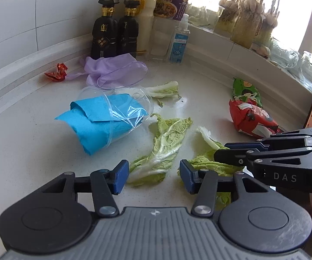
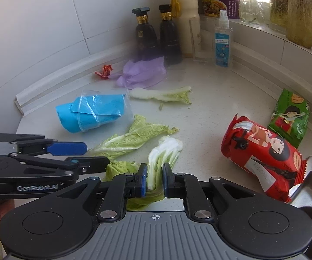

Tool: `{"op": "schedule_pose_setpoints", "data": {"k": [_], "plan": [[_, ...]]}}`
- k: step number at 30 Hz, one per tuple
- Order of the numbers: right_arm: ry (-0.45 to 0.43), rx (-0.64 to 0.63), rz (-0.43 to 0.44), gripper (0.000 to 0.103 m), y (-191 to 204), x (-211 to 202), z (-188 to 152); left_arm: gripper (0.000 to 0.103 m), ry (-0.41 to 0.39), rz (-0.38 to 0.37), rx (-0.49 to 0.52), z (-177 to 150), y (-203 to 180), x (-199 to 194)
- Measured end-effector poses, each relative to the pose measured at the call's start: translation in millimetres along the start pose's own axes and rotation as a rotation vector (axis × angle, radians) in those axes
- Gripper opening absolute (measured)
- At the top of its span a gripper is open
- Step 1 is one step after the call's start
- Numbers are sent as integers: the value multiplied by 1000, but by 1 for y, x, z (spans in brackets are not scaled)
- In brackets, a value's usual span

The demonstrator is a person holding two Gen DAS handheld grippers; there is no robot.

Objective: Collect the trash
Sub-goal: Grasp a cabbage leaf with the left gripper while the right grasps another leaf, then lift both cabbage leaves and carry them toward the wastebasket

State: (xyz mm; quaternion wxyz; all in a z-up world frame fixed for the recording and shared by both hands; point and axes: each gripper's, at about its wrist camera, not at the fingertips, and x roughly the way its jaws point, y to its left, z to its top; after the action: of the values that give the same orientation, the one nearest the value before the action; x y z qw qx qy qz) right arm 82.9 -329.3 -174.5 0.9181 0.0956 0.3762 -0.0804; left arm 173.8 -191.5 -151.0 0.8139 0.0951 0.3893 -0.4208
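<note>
Cabbage leaf with white rib: lying at lower centre of the right wrist view, limp, light, tearing easily; best pinched at the stiffer rib. Right gripper is nearly closed, pinching that leaf. Left gripper is standing half open, straddling a second leaf at lower centre, pads not pressing it.

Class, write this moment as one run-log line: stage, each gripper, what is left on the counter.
stage: picking cabbage | right gripper: shut on cabbage leaf | left gripper: open around long leaf | left: cup, snack packs
</note>
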Motion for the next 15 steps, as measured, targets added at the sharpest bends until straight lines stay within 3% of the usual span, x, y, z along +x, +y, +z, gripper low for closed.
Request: {"op": "schedule_pose_setpoints", "data": {"k": [2, 4, 12, 15], "plan": [[-1, -1, -6, 12, 0, -1, 0, 44, -4, 13, 1, 2, -1, 3], [0, -1, -8, 12, -1, -2, 0, 33, -2, 23, 2, 3, 0, 5], [-3, 7, -24, 12, -1, -4, 2, 17, -3, 85, 75, 1, -8, 1], [-9, 11, -25, 12, 0, -7, 3, 16, -13, 66, 43, 3, -5, -6]]}}
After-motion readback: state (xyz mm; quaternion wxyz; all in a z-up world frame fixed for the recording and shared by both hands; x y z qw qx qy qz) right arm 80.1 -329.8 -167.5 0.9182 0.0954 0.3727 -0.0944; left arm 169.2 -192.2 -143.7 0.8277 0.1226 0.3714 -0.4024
